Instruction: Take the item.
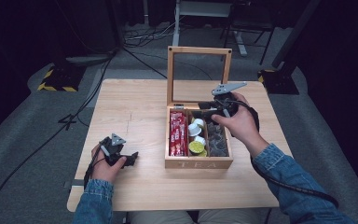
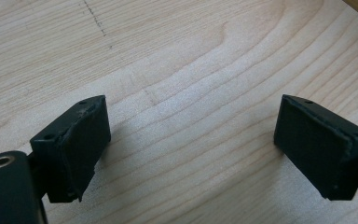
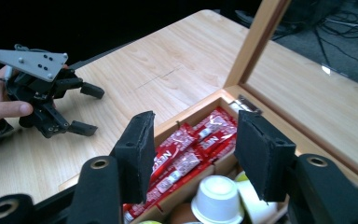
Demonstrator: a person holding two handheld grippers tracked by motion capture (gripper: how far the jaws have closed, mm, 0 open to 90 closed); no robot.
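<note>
Landmark: wooden tea box [image 1: 198,163], lid [image 1: 199,74] standing upright at its far edge, on the table [image 1: 135,186].

Left gripper [image 1: 129,159]: resting on the table well left of the box, near its front left corner. Jaws spread wide, bare wood between them.

Box, left compartment: red sachets [image 1: 178,133]. Middle compartment: white creamer cups [image 1: 196,128], a green-lidded one [image 1: 196,147] at the front. Right compartment: dark packets [image 1: 216,138].

Right gripper [image 3: 192,149]: over the back of the box, above the middle compartment. Jaws half spread, nothing pinched; white cup [image 3: 217,198] just below the gap, not touched.
</note>
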